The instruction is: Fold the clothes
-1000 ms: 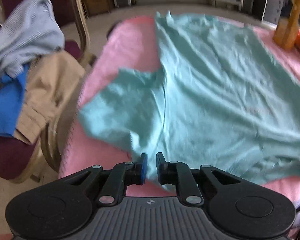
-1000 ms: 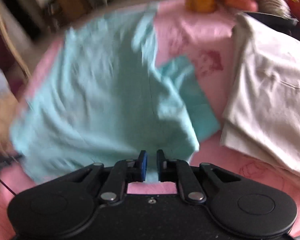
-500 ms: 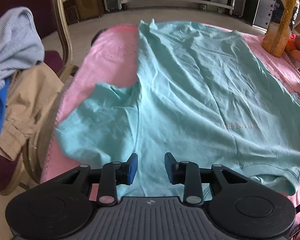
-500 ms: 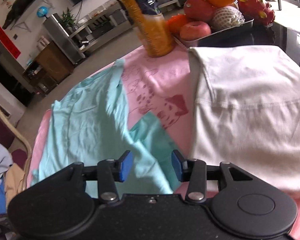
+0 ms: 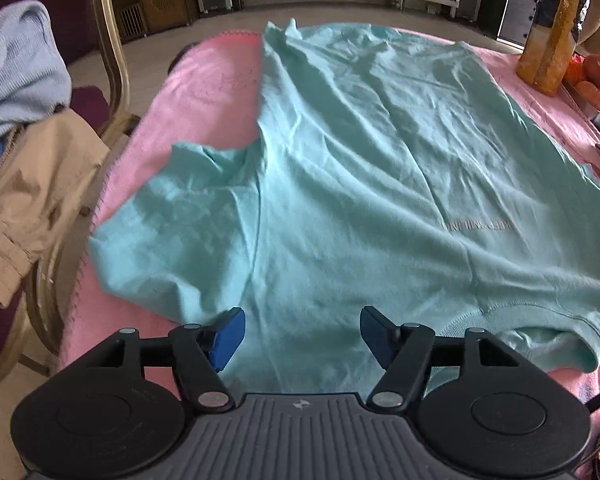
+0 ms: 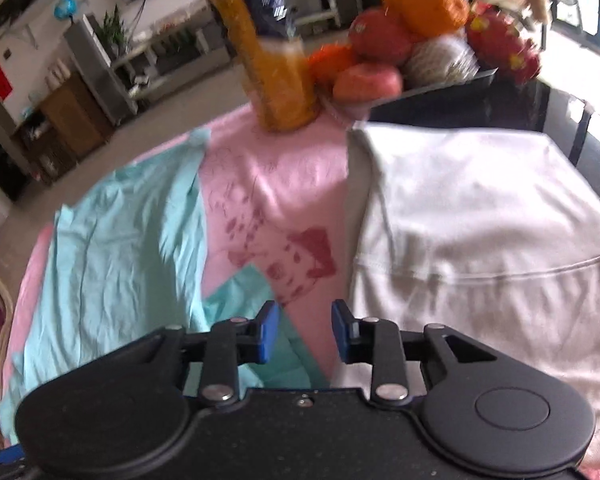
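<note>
A mint-green T-shirt (image 5: 360,184) lies spread flat on the pink table cover (image 5: 208,84), collar end nearest me, one sleeve (image 5: 168,220) out to the left. My left gripper (image 5: 300,334) hovers open over the near shoulder area, nothing between its blue pads. In the right wrist view the same T-shirt (image 6: 120,248) lies to the left, its other sleeve (image 6: 244,292) just ahead of the left finger. My right gripper (image 6: 302,330) stands open above the pink cover, empty. A folded white garment (image 6: 480,248) lies to its right.
A chair (image 5: 108,64) at the left holds a tan garment (image 5: 40,184), a grey-blue sweater (image 5: 16,72) and blue cloth. An orange juice bottle (image 6: 268,52) and a tray of fruit (image 6: 420,40) stand at the table's far side.
Both grippers went from shut on the T-shirt's near edge to open, letting it drop flat. The right gripper swung right and up, toward the white garment.
</note>
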Tool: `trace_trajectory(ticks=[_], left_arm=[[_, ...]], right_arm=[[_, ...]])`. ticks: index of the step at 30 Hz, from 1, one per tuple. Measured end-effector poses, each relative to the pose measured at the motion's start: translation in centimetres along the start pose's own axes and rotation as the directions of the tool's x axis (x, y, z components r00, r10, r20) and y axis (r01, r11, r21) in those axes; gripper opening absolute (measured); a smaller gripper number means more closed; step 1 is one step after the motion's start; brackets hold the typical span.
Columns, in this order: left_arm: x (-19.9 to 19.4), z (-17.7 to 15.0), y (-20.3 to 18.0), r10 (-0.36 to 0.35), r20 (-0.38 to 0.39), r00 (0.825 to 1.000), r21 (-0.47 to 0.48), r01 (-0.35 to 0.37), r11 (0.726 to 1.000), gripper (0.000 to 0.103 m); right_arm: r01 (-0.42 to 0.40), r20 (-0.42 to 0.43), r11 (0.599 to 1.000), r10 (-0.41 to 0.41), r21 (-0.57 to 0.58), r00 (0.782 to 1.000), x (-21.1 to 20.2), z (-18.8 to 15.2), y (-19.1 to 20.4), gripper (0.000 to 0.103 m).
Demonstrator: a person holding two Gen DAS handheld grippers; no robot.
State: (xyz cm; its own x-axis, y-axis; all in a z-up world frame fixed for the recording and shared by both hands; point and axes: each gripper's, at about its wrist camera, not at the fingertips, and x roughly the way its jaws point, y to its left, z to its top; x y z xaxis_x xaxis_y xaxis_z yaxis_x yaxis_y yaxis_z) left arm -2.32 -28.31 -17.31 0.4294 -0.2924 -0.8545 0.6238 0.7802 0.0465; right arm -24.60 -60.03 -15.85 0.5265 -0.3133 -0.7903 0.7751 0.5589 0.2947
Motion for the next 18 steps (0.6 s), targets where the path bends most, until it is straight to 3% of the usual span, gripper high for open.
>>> trace_trajectory(ticks=[3,8,13,15,17,18], left_arm=[[0.3,-0.1,0.1,-0.002,-0.008,1.0,-0.006,0.002,1.0,0.068],[0.6,-0.1,0.2,-0.006,-0.019,1.0,-0.016,0.006,1.0,0.07],[0.7,-0.2,0.3,-0.014,-0.02,1.0,-0.022,0.014,1.0,0.072],[0.8,-0.2,0.3,-0.017,-0.019,1.0,-0.024,0.016,1.0,0.072],[0.8,-0.2,0.3,-0.018,-0.018,1.0,-0.025,0.018,1.0,0.072],[0.7,-0.2,0.3,-0.018,-0.013,1.0,-0.025,0.018,1.0,0.072]], right_arm=[[0.01,-0.098,1.0,-0.009,0.01,0.995,1.1,-0.3,0.1,0.03],[0.047,-0.184,0.995,-0.03,0.087,0.982,1.2,-1.6,-0.9,0.03],[0.068,-0.225,0.995,-0.05,0.073,0.973,2.2,-2.4,-0.7,0.03],[0.084,-0.205,0.996,-0.076,0.028,0.976,2.3,-2.5,-0.1,0.028],[0.092,-0.176,0.996,-0.092,-0.005,0.98,2.1,-2.6,0.2,0.005],[0.097,-0.161,0.995,-0.099,-0.022,0.982,2.1,-2.7,0.4,0.004]])
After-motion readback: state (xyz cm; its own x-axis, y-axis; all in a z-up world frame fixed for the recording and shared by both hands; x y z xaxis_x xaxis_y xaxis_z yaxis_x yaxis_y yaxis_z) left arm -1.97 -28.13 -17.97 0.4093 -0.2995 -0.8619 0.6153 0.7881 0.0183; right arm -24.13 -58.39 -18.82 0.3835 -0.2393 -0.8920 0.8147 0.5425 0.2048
